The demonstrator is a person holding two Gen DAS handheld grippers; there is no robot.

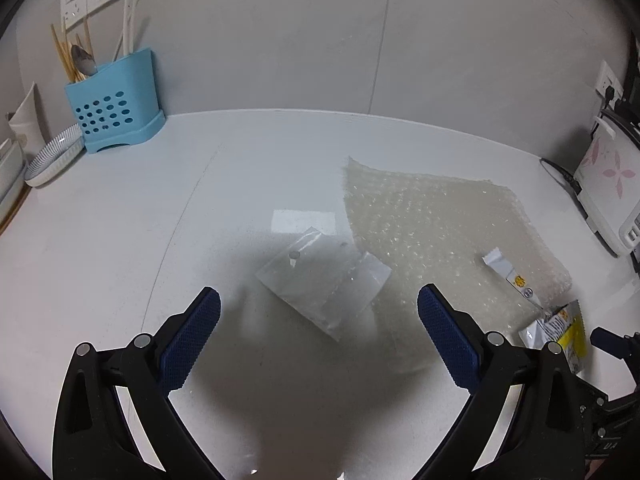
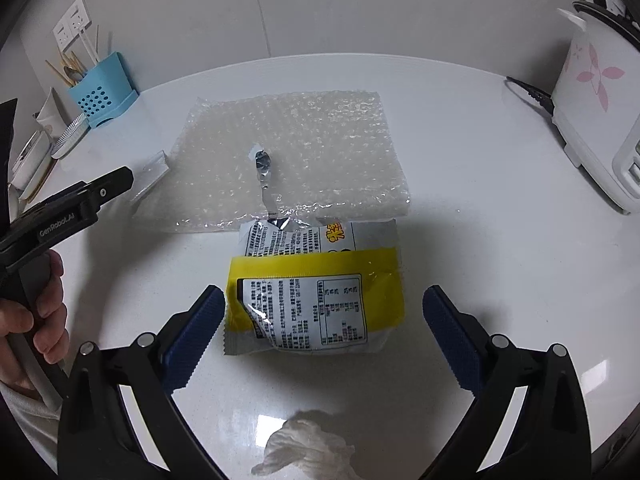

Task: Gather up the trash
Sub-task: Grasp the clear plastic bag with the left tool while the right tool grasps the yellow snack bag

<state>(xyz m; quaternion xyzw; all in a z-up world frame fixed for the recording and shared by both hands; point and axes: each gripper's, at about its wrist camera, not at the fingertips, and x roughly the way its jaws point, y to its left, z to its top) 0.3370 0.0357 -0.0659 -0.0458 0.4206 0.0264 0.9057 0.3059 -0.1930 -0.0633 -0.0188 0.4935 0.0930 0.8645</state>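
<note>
My left gripper is open and empty, hovering just above a small clear plastic bag that lies flat on the white counter. A sheet of bubble wrap lies to its right, with a torn wrapper strip on it. My right gripper is open around a yellow and white snack wrapper, which lies on the counter between the fingers. A crumpled white tissue lies below the gripper. The bubble wrap and the strip lie beyond the wrapper.
A blue utensil holder and a striped dish stand at the back left. A white rice cooker with its cord stands at the right. The left gripper's body and hand show at the left of the right wrist view.
</note>
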